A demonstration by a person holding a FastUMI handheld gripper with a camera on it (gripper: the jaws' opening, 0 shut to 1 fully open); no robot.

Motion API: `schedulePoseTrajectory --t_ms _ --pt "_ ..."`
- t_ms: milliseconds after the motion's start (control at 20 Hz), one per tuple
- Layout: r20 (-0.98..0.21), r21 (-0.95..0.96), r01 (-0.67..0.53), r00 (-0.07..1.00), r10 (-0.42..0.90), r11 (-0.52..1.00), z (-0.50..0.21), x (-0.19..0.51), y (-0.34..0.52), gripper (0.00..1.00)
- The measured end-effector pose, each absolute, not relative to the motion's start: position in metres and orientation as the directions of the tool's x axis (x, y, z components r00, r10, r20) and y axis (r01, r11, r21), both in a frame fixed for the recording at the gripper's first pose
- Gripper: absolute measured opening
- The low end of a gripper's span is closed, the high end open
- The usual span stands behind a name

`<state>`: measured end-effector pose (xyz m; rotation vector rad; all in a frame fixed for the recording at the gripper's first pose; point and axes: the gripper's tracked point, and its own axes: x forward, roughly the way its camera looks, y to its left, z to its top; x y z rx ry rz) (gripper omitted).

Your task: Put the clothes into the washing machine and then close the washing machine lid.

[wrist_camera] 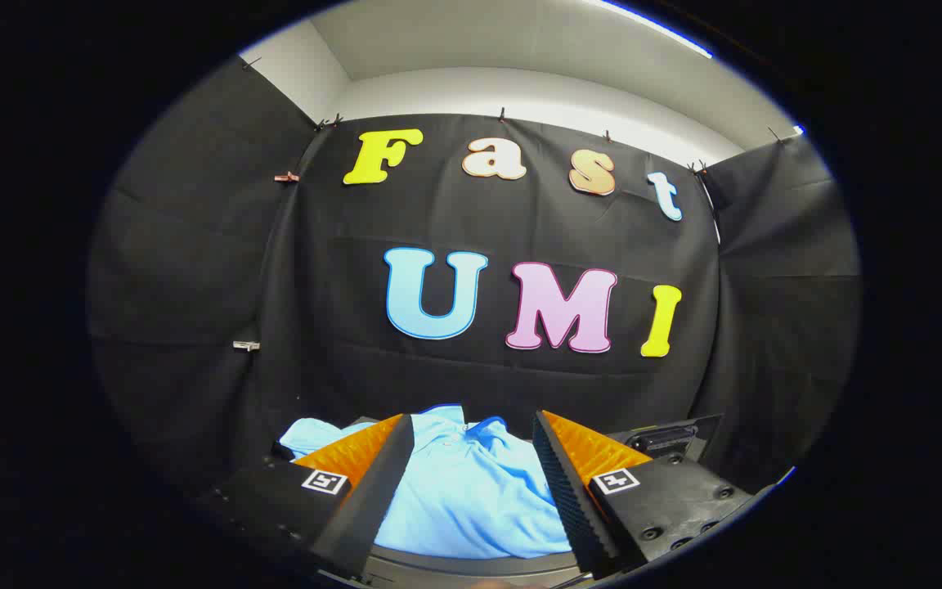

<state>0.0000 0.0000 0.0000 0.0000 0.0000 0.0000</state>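
Observation:
A light blue shirt (471, 491) with a darker blue collar lies crumpled just ahead of and between the fingers of my gripper (471, 433). The gripper is open, its two fingers spread wide on either side of the cloth without pressing on it. Under the shirt a dark curved rim (471, 564) shows, which looks like the edge of the washing machine's opening. A dark panel (671, 438), seemingly part of the machine, sits behind the right finger. How the lid stands is hidden.
The black cloth booth wall (504, 229) hangs close behind the shirt and wraps round on both sides. Above it a white wall and ceiling (520, 65) show.

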Motion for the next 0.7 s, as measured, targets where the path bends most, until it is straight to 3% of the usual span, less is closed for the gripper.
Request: schedulePoseTrajectory --t_ms 700 --pt "0.011 -0.001 -0.016 1.0 0.016 1.0 0.0 -0.0072 0.0071 0.93"
